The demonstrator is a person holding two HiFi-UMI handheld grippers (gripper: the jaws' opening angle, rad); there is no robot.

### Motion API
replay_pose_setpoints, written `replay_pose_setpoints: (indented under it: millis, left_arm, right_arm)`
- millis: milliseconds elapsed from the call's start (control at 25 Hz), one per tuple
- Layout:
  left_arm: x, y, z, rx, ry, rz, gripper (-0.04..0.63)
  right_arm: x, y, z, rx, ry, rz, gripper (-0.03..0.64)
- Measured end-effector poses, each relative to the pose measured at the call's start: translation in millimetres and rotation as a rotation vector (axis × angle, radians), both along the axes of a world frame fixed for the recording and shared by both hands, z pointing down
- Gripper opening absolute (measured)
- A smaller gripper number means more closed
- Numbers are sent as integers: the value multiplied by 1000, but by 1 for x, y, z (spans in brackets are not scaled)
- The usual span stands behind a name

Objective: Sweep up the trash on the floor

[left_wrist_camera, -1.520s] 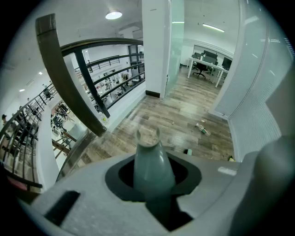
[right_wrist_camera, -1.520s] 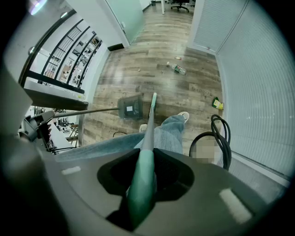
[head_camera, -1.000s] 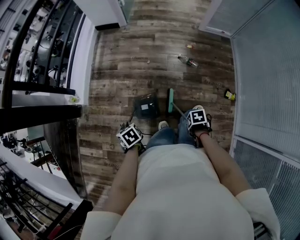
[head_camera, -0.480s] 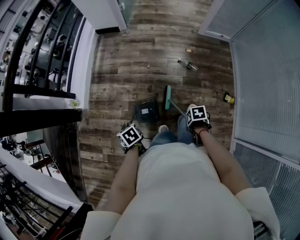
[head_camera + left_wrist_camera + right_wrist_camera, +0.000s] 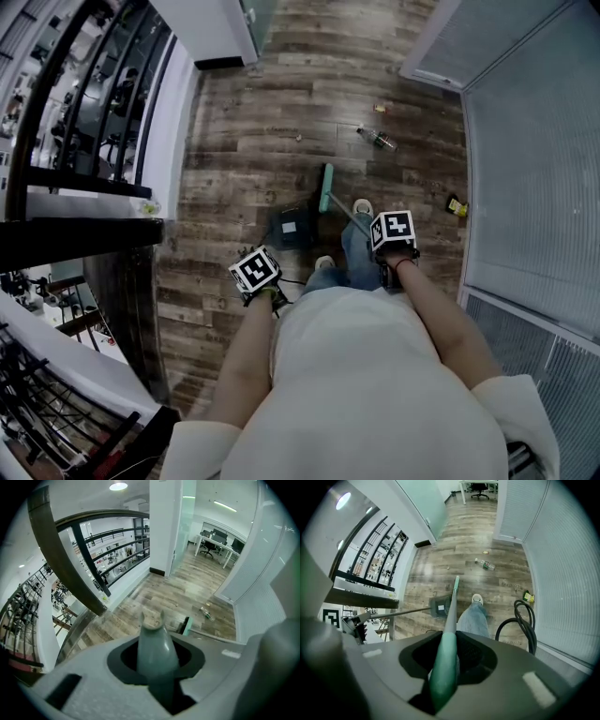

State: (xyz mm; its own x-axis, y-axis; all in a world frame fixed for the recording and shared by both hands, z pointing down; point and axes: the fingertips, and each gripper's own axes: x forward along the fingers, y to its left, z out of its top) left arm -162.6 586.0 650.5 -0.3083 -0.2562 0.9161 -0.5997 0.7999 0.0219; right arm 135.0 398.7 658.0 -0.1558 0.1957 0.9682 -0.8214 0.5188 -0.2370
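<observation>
Right gripper [image 5: 446,665] clamping broom [image 5: 325,188] handle; left gripper [image 5: 157,672] clamping dustpan [image 5: 294,226] handle. Both tools hanging down by feet. Bottle [image 5: 379,139], yellow scrap [image 5: 456,205] and small bit [image 5: 379,108] lying on floor [image 5: 234,141] ahead, unswept. Judging: sweeping barely starting, all pickup remaining.

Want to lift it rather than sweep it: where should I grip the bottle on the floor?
Grip the bottle across its mid-body, coming straight down from above. It lies on its side on the floor, nothing touching it, so both long sides are open.
</observation>
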Motion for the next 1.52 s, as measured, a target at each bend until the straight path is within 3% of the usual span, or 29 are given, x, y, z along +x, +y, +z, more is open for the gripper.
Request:
replay_pose_setpoints:
  millis: [440, 1040, 1520]
  left_arm:
    - [6, -24, -3, -32, 6, -40, 98]
    - [-20, -56, -10, -68, 31, -67, 94]
    - [-24, -50, -13, -48, 74, -311, 92]
  right_arm:
    - [-21, -48, -5, 1, -76, -66, 98]
    - [-65, -130, -6, -48, -50, -212, 98]
    - [-79, -178, -6, -45, -20, -226, 98]
